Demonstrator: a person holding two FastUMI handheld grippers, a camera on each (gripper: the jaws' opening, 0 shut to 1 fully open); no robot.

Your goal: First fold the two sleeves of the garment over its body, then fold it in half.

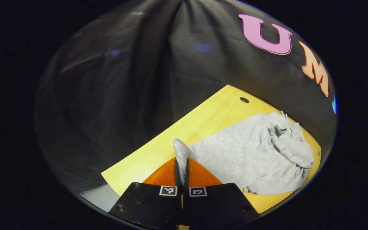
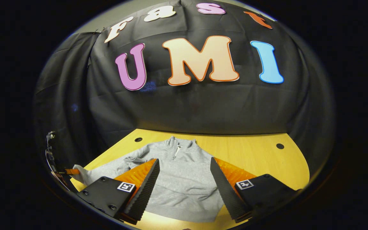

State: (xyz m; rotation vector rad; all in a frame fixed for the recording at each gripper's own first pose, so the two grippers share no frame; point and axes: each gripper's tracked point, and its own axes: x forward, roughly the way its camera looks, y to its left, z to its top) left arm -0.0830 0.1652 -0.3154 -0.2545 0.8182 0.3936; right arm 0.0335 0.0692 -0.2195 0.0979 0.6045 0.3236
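Grey garment on yellow table.

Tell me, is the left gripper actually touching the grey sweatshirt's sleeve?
Touching. In the left gripper view, the left gripper is shut on the sleeve, grey cloth pinched between both fingers.

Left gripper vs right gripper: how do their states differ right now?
The left gripper is shut on the garment's sleeve, pinching grey cloth between its fingers; the right gripper is open and holds nothing. The left one has lifted the sleeve end off the table; the right one hangs above the garment's body without touching it, as far as I can tell. Both have orange fingers with black pads.
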